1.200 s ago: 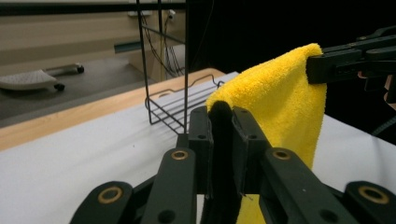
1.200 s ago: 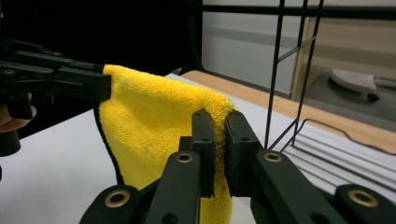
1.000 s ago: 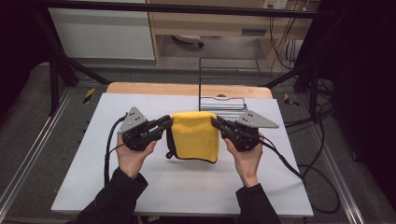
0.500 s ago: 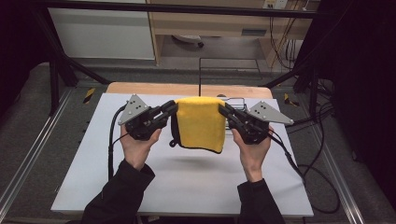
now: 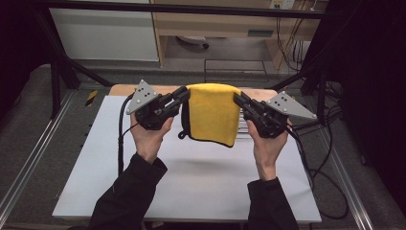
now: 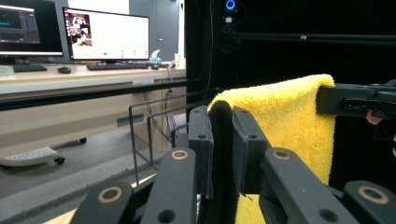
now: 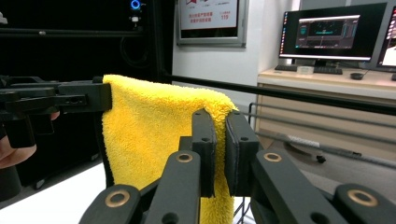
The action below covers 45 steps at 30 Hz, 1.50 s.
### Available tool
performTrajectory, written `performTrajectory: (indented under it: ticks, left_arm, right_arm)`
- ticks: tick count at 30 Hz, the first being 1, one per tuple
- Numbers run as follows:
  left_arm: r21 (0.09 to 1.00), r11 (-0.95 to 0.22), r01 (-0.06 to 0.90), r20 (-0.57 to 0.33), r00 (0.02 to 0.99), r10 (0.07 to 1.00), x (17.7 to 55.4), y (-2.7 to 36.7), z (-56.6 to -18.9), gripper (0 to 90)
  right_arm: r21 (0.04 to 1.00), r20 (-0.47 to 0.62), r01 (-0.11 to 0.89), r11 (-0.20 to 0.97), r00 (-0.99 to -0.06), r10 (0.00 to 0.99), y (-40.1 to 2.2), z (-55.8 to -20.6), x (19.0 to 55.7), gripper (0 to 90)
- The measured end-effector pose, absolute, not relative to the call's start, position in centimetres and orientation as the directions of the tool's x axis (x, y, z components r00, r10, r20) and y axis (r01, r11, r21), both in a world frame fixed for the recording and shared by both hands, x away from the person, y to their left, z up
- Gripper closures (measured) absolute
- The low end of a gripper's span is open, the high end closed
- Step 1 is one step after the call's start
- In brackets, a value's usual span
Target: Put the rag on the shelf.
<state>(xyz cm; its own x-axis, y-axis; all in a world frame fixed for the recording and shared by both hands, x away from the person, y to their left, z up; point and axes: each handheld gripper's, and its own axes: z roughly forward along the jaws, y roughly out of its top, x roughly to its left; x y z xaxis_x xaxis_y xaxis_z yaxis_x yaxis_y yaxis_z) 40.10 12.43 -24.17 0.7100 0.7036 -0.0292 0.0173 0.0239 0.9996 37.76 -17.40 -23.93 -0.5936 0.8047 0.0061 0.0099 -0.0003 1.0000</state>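
Yellow towel [image 5: 213, 112] – black edging – white table [image 5: 191, 177].

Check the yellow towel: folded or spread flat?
Folded. The yellow towel hangs doubled, clear of the table, between the left gripper and right gripper.

Yellow towel's [image 6: 289, 121] lower edge cut off below, its pinched corners hidden between the tongs' pads.
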Motion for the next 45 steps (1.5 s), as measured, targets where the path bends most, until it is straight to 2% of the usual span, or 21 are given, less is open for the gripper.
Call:
performTrajectory:
  ticks: [32, 45]
  left_arm:
    - [0.994, 0.079, -0.082, 0.003, 0.710, 0.704, 43.4, 8.6, -17.6, 79.3]
    - [0.989, 0.110, -0.096, -0.008, 0.712, 0.702, 44.9, 8.0, -15.7, 79.3]
  right_arm:
    - [0.996, -0.010, -0.082, -0.037, -0.510, 0.860, -20.1, -17.4, 40.7, 84.1]
    - [0.994, -0.037, -0.106, -0.017, -0.489, 0.872, -20.5, -15.0, 41.8, 84.1]
